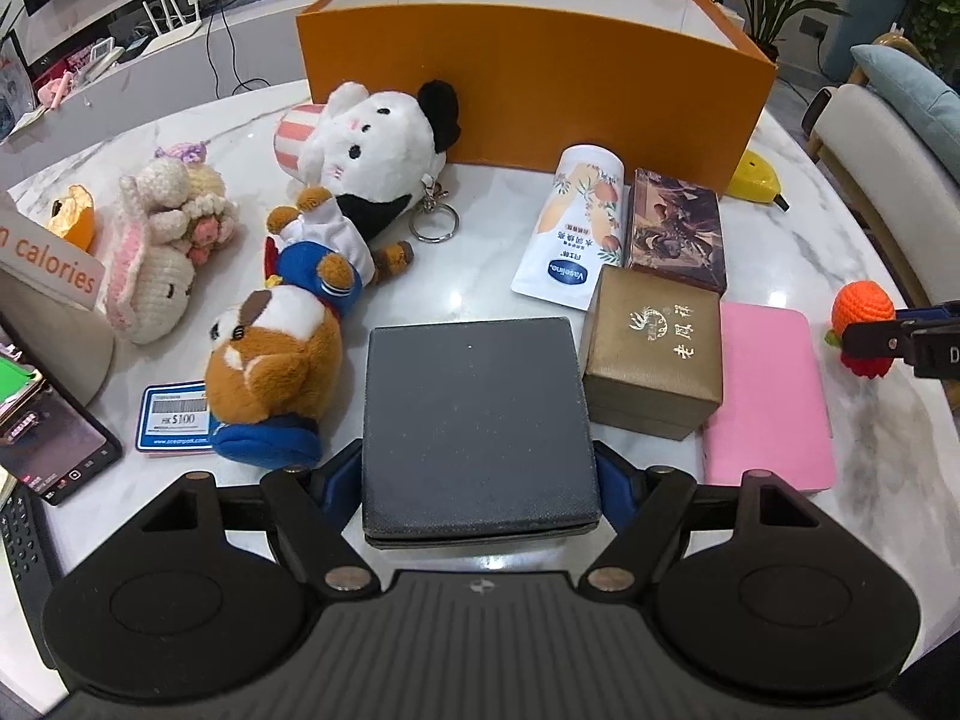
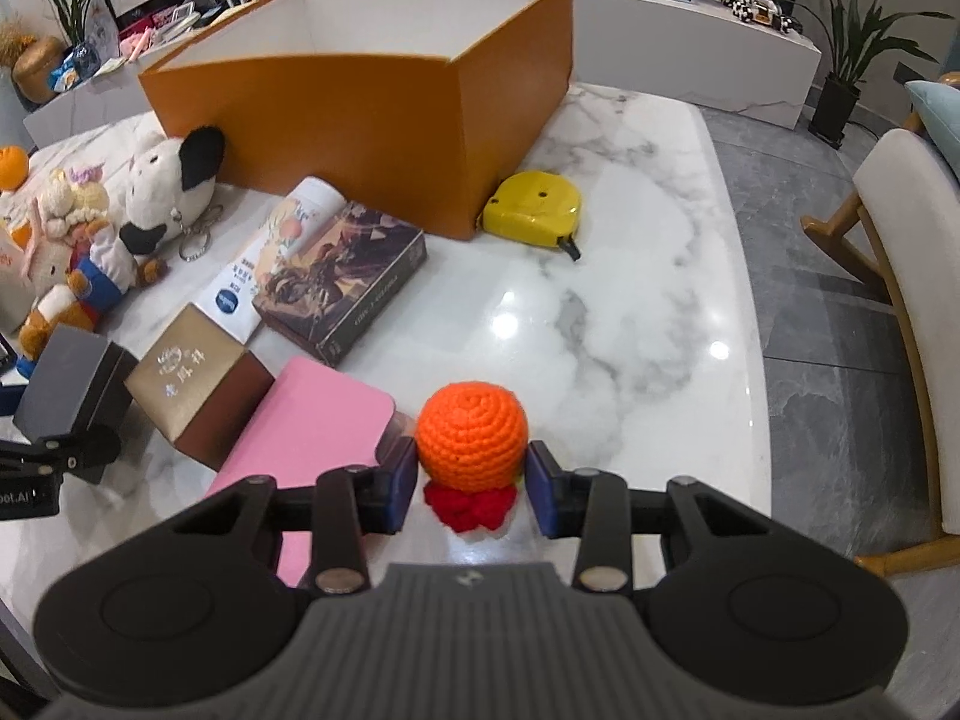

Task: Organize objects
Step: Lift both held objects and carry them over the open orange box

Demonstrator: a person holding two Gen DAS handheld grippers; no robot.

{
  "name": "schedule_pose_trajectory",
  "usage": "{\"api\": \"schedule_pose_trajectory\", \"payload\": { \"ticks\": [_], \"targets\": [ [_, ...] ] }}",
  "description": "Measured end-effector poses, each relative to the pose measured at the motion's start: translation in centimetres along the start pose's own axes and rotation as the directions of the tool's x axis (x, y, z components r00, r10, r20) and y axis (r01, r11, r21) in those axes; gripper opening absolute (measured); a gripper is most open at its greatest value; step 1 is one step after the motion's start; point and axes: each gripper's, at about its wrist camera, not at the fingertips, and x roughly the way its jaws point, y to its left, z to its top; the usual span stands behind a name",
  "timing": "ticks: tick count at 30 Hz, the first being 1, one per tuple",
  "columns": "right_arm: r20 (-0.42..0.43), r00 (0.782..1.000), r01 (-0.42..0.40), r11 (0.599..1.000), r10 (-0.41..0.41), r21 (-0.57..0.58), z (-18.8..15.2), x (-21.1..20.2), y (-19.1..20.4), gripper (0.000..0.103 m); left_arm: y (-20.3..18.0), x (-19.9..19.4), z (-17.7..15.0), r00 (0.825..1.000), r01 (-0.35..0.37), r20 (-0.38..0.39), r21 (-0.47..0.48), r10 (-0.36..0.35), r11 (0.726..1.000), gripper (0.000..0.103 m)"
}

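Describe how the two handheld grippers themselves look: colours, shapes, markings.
Both look alike. The left gripper and right gripper have matte black ribbed bodies, two round black discs, black linkage arms with silver rivets, and blue finger pads. No sleeves or cables show.

Tape measure (image 2: 536, 207) beside box (image 2: 372, 102); plush toys (image 1: 336, 180) left.

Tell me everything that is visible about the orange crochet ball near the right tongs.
The orange crochet ball is a round piece of knitted yarn worked in spiral rows, with a red ruffled yarn part under it and a little green at one side. It stands on the white marble table, to the right of the pink flat case. The right tongs bracket it; the blue pads look to be touching its sides.
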Motion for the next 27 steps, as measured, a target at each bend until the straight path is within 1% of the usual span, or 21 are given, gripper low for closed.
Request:
{"api": "schedule_pose_trajectory", "payload": {
  "ticks": [3,10,15,18,24,27],
  "targets": [
    [0.01,1.0,-0.002,1.0,0.002,0.013,0.0,-0.6,-0.2,0.041,0.2,-0.6,0.0,1.0,0.004,0.008,-0.006,-0.004,1.0,0.088],
    [0.031,0.999,-0.013,0.999,0.012,0.032,0.2,-1.8,-0.4,0.041,0.1,-2.8,0.2,0.998,0.032,0.053,-0.017,-0.031,0.999,0.088],
    [0.039,0.999,-0.016,0.999,0.015,0.028,0.3,-2.1,0.0,0.041,-0.1,-3.4,0.3,0.997,0.038,0.062,-0.018,-0.037,0.999,0.088],
    [0.044,0.999,-0.021,0.999,0.02,0.026,0.4,-2.4,0.2,0.041,-0.1,-4.0,0.6,0.996,0.055,0.075,-0.031,-0.053,0.998,0.088],
    [0.06,0.997,-0.052,0.998,0.05,0.039,0.9,-3.1,0.8,0.041,-0.5,-4.5,1.2,0.994,0.067,0.089,-0.044,-0.062,0.997,0.088],
    [0.088,0.993,-0.077,0.996,0.073,0.044,1.7,-4.0,1.2,0.041,-1.0,-4.9,2.0,0.994,0.06,0.098,-0.026,-0.057,0.998,0.088]
  ]
}}
